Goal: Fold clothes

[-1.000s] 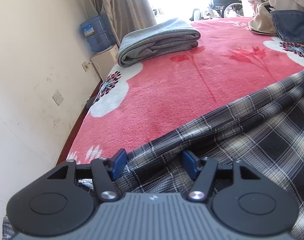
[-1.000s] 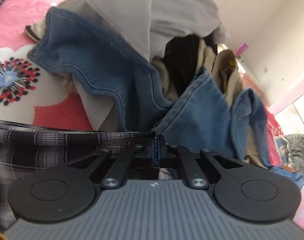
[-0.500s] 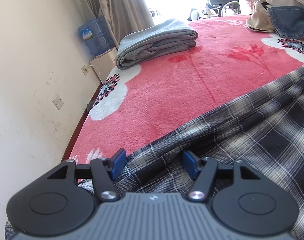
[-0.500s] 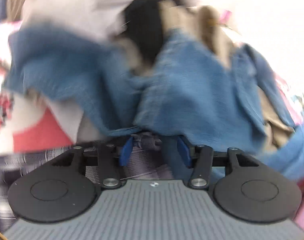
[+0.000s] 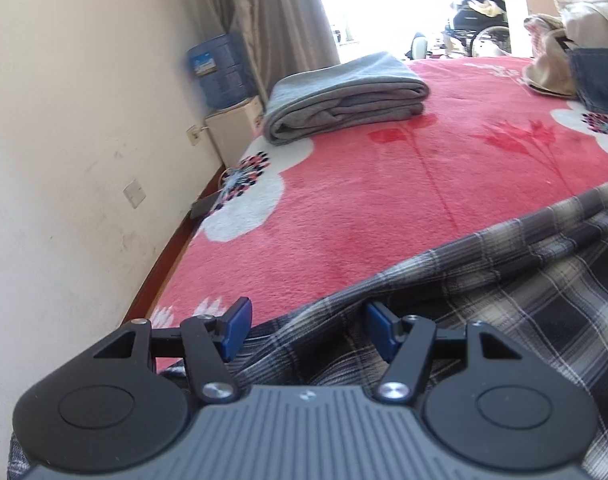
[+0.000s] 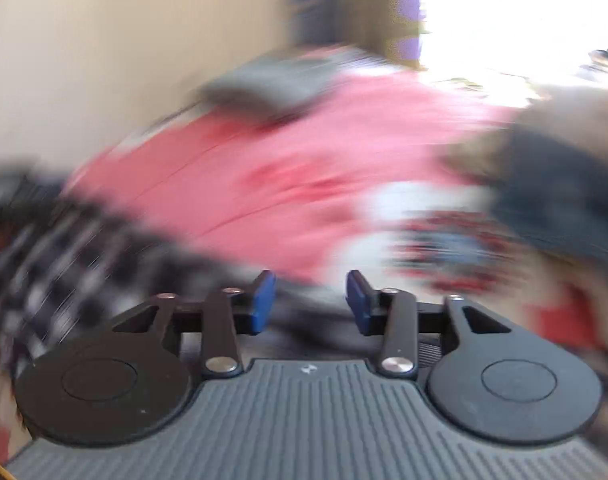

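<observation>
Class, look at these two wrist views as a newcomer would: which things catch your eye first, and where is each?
The red flowered blanket fills the middle of the left wrist view, with a folded grey garment at its far end near the curtain. A plaid shirt lies crumpled in the foreground under the open left gripper. The right wrist view is heavily blurred, with the right gripper open.

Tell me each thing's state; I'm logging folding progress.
Left tongs: open, over the shirt's edge.
Right tongs: open, holding nothing.
Plaid shirt: unfolded, spread on the blanket.
Grey garment: folded, lying flat.
Clothes pile: unfolded heap.
Red blanket: spread flat.
</observation>
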A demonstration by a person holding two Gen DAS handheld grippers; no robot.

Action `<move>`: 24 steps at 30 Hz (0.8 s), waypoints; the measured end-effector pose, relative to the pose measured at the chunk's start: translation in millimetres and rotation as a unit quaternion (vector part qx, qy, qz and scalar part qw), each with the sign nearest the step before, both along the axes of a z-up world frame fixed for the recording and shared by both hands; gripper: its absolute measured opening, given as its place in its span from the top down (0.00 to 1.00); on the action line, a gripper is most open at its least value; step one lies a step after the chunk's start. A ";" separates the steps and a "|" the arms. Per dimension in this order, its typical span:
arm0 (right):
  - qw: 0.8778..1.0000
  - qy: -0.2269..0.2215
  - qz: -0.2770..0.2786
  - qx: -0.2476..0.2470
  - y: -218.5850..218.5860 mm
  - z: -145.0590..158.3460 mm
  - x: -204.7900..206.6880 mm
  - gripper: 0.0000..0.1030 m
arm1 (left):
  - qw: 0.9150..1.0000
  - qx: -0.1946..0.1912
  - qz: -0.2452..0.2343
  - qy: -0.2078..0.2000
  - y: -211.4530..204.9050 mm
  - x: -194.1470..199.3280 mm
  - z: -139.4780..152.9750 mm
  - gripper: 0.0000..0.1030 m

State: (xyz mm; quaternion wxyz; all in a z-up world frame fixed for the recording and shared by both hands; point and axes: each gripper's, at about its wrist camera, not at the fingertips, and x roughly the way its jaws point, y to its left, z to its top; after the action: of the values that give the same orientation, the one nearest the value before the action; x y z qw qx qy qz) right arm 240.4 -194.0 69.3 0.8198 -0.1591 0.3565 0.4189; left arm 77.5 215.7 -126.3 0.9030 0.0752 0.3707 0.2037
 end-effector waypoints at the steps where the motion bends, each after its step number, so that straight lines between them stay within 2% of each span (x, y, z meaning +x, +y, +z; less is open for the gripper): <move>1: 0.999 0.003 0.024 -0.023 21.2 -12.5 -0.9 0.78 | 1.000 -0.008 0.006 0.000 2.8 0.1 0.1 0.38; 3: 0.998 -0.007 0.034 -0.060 52.6 -37.5 4.4 0.82 | 1.000 -0.021 0.013 -0.001 6.6 -0.2 0.4 0.38; 5: 0.998 -0.022 0.016 -0.052 66.8 -50.3 16.8 0.82 | 1.000 -0.019 0.012 -0.001 5.9 -2.9 2.1 0.39; 8: 0.994 -0.064 -0.072 -0.061 67.8 -41.4 44.4 0.81 | 1.000 -0.003 0.004 -0.001 3.1 -11.5 5.6 0.39; 10: 0.990 -0.072 -0.115 -0.050 56.0 -33.4 51.7 0.80 | 1.000 -0.001 0.002 -0.001 3.0 -18.9 9.3 0.39; 13: 0.995 -0.033 -0.089 0.011 27.8 -11.3 38.4 0.80 | 1.000 0.008 0.002 -0.005 2.7 -29.9 16.2 0.40; 15: 1.000 -0.008 -0.015 0.021 26.9 -2.4 12.9 0.80 | 1.000 0.008 0.001 -0.008 1.1 -33.9 19.9 0.41; 18: 0.998 0.020 0.046 -0.026 41.3 -19.9 -11.0 0.81 | 1.000 0.008 -0.018 -0.013 -8.0 -30.7 22.3 0.42; 19: 0.997 0.022 0.050 -0.047 47.2 -29.1 -13.7 0.81 | 1.000 0.008 -0.027 -0.015 -12.7 -27.9 22.3 0.42; 20: 0.998 0.021 0.032 -0.055 51.3 -38.5 -7.8 0.81 | 0.999 0.008 -0.036 -0.016 -17.4 -25.1 22.2 0.42; 21: 0.999 0.029 0.009 -0.041 53.0 -45.1 2.9 0.81 | 0.999 0.007 -0.046 -0.016 -22.3 -22.3 21.9 0.42; 24: 0.996 0.052 -0.071 0.023 55.7 -48.3 41.2 0.83 | 0.997 0.006 -0.075 -0.001 -34.1 -15.6 17.0 0.42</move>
State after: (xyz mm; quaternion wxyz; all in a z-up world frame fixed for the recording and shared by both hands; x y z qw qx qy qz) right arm 281.6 -138.3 21.0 0.8316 -0.0928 0.3991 0.3751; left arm 61.9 181.6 -109.3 0.9158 0.1076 0.3617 0.1373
